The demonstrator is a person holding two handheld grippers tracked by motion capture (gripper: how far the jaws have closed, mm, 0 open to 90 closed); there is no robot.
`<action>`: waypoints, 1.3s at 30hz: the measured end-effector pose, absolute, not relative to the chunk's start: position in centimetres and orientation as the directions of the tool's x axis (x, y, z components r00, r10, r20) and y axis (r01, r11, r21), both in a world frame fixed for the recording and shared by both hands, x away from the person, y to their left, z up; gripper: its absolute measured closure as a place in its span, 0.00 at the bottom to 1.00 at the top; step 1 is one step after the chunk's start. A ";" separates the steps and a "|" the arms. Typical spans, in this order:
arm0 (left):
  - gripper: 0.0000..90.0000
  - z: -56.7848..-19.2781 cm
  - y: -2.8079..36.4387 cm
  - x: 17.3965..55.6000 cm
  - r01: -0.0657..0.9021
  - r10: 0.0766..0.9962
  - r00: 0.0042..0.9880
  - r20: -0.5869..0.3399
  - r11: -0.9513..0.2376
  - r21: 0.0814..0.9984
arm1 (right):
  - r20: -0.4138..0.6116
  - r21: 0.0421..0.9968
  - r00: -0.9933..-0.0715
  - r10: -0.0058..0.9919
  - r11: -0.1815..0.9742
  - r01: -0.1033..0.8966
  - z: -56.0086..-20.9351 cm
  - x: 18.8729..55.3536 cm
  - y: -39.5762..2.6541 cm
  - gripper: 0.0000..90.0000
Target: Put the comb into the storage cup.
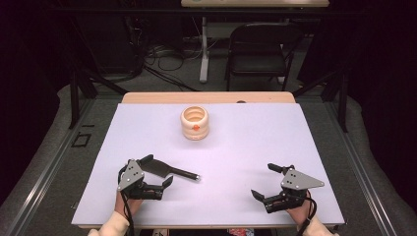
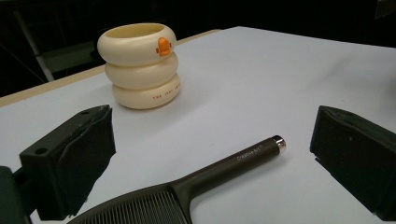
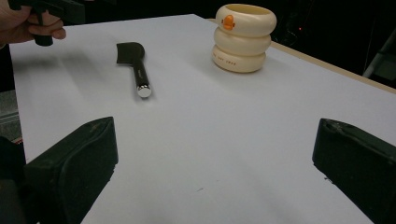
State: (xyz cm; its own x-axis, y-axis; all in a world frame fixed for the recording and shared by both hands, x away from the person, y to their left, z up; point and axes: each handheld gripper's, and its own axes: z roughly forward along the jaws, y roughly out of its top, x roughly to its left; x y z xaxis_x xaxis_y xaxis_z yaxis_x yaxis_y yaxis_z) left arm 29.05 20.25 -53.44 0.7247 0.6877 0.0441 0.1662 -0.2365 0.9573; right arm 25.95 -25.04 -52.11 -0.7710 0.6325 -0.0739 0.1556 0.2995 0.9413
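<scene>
1. The left gripper point(image 1: 158, 173) sits near the table's front left with its black jaws spread wide and holding nothing; the wide end of a dark brush point(image 1: 169, 170) lies between them.
2. In the left gripper view the brush point(image 2: 205, 182) shows fine ribbed teeth on a flat matte head and a round handle with small pale lettering, capped by a shiny metal tip that points away from the gripper.
3. The right gripper point(image 1: 268, 180) rests near the front right, well apart from the brush, its jaws likewise spread over bare table.
4. Each gripper carries a grey three-cornered plate, and a hand point(image 1: 115, 223) grips the left one from below.
5. Farther back, near the middle, stands a cream holder point(image 1: 194, 123) shaped like three stacked rings, smooth and glossy, open on top, with a small orange mark on its upper ring.
6. The table point(image 1: 255, 142) has a flat, pale lilac matte top with a light wood edge at the back.
7. Beyond it the room is dark, with grey carpet, a black folding chair point(image 1: 260, 49), loose cables and a white table leg.
</scene>
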 end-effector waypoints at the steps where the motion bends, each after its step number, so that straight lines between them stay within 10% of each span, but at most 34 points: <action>1: 0.00 -53.5 20.2 29.1 0.168 0.688 0.725 0.042 -0.236 0.957 | -0.074 0.941 -0.771 0.633 0.299 0.156 -52.1 26.0 -25.0 0.00; 39: 0.00 -53.5 16.3 31.5 0.257 0.666 0.746 0.008 -0.298 0.919 | -0.071 0.941 -0.771 0.633 0.300 0.159 -52.2 26.0 -25.1 0.00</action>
State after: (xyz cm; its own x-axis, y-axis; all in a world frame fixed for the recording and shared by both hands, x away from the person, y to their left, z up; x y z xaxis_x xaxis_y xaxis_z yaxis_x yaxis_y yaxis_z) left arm 31.48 16.29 -53.47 0.7458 0.6661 0.0081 0.2566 -0.2984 0.9193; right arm 26.00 -25.07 -52.17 -0.7706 0.6333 -0.0715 0.1589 0.2996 0.9407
